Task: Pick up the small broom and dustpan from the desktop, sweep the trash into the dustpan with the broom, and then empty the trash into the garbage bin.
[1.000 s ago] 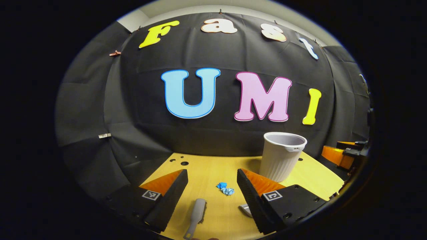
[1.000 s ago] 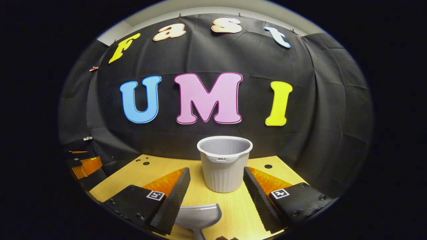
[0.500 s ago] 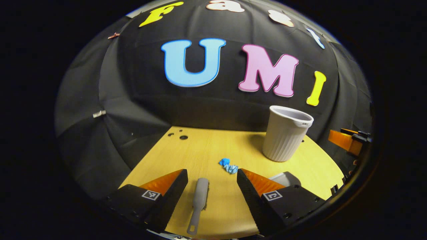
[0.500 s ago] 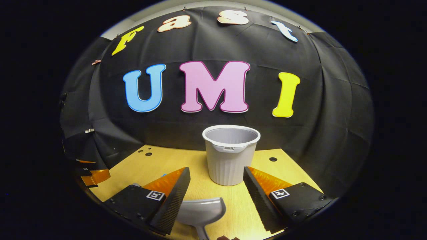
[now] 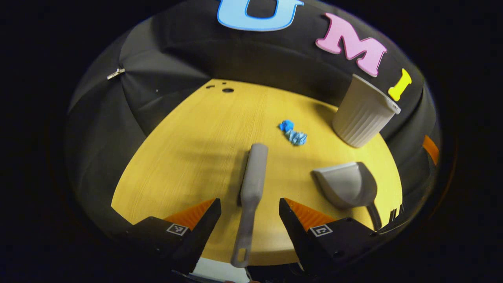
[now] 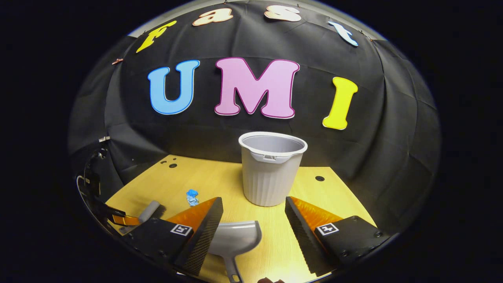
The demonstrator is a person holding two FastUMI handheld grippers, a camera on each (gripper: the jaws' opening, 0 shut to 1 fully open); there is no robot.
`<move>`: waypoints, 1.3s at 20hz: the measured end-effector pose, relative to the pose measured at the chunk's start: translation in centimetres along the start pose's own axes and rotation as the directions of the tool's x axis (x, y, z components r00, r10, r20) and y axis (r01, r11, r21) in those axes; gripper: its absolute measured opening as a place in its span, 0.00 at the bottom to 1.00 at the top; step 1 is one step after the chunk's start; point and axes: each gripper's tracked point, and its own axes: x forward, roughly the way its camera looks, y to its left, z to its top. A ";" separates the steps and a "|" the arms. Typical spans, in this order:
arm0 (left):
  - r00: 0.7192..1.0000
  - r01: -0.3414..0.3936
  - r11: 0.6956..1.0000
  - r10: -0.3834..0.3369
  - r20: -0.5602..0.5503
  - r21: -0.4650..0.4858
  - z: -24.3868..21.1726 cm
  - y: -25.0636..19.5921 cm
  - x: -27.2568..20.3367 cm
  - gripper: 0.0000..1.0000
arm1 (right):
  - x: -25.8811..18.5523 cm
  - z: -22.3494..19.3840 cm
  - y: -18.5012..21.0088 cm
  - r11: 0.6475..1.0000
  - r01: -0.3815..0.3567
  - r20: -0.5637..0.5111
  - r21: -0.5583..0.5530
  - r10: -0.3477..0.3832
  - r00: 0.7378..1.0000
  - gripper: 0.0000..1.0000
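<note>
Now the left gripper (image 5: 250, 214) is tilting down over the broom (image 5: 251, 184); both grippers' fingers are standing wide open, holding nothing.

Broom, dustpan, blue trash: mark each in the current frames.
Broom (image 5: 254, 173), left gripper view, on the grey back above the handle.
Dustpan (image 5: 346, 184), left gripper view, inside the scoop.
Blue trash (image 5: 294, 133), left gripper view, on the crumpled scraps.

dim booth, soft shadows, fisheye-warped edges
</note>
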 end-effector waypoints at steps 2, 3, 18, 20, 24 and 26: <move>0.998 0.016 0.999 -0.014 -0.060 0.038 -0.9 0.2 0.9 0.96 | -0.6 -1.0 -0.3 1.000 0.014 -0.019 -0.005 -0.014 1.000 0.98; 0.996 0.021 0.999 -0.016 -0.089 0.050 -1.4 0.2 1.2 0.96 | -0.9 -1.4 -0.6 1.000 0.026 -0.031 -0.005 -0.026 0.999 0.98; 0.926 -0.002 0.976 0.084 -0.368 0.218 -3.6 0.0 6.1 0.64 | -1.7 -10.2 1.7 0.996 0.059 -0.341 0.071 -0.032 0.940 0.98; 0.930 0.003 0.979 0.073 -0.361 0.206 -3.2 0.0 6.1 0.49 | -1.7 -11.4 2.2 0.994 0.058 -0.394 0.096 -0.015 0.919 0.98; 0.943 0.010 0.986 0.046 -0.330 0.165 -3.3 0.0 6.2 0.29 | -1.6 -13.4 3.2 0.989 0.030 -0.493 0.143 0.045 0.869 0.98; 0.951 0.067 0.989 -0.022 -0.307 0.135 -3.3 -0.5 6.0 0.26 | -1.9 -14.5 3.8 0.989 0.006 -0.550 0.151 0.079 0.831 0.97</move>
